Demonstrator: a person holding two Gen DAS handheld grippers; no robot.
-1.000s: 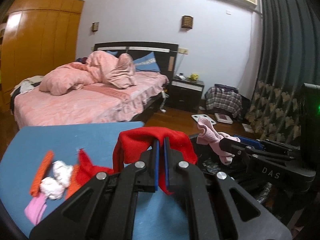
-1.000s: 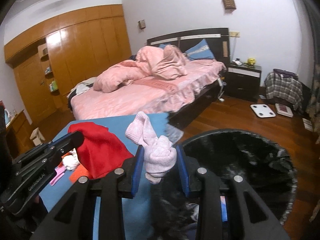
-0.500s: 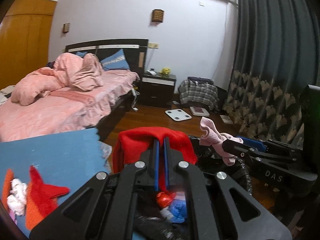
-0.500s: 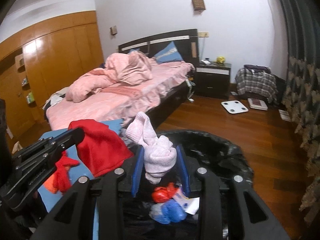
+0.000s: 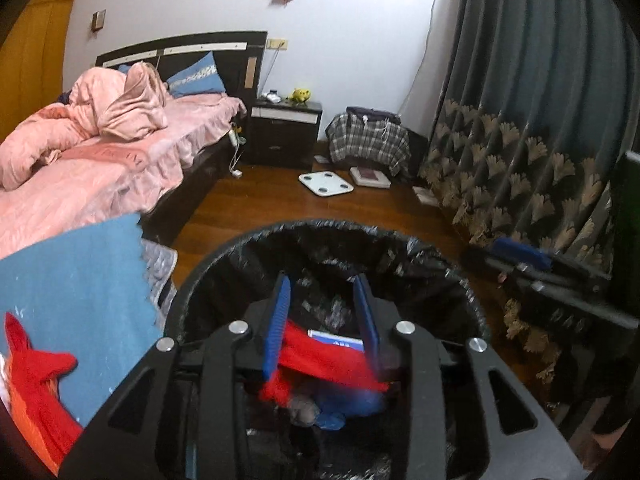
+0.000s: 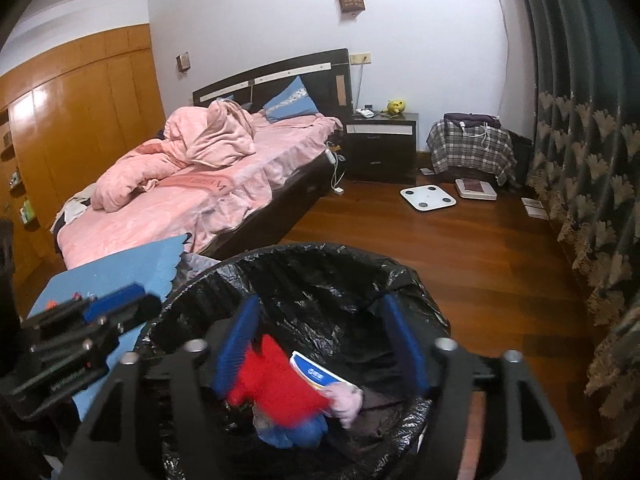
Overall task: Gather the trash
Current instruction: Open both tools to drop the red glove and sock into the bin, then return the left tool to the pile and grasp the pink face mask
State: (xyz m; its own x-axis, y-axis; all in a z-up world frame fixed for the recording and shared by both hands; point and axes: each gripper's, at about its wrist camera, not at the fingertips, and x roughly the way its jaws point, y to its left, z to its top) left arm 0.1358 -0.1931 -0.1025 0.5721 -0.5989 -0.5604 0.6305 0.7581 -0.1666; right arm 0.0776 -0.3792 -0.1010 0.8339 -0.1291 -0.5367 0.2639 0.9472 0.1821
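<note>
Both grippers hang over a black-lined trash bin (image 6: 404, 280), jaws spread and holding nothing. A red cloth (image 6: 276, 384) and a pale pink one (image 6: 348, 400) lie inside. More red scraps (image 5: 36, 384) lie on a blue mat (image 5: 76, 280) to the bin's left, nearer the left gripper (image 5: 322, 316) than the right gripper (image 6: 320, 340).

The blue worktop (image 5: 76, 276) carries red and orange cloth scraps (image 5: 34, 380) at its near left corner. Beside it, on the wooden floor (image 6: 492, 248), stands the black-lined trash bin (image 6: 320, 264); a white scale (image 6: 428, 197) lies on the floor beyond the bin.
</note>
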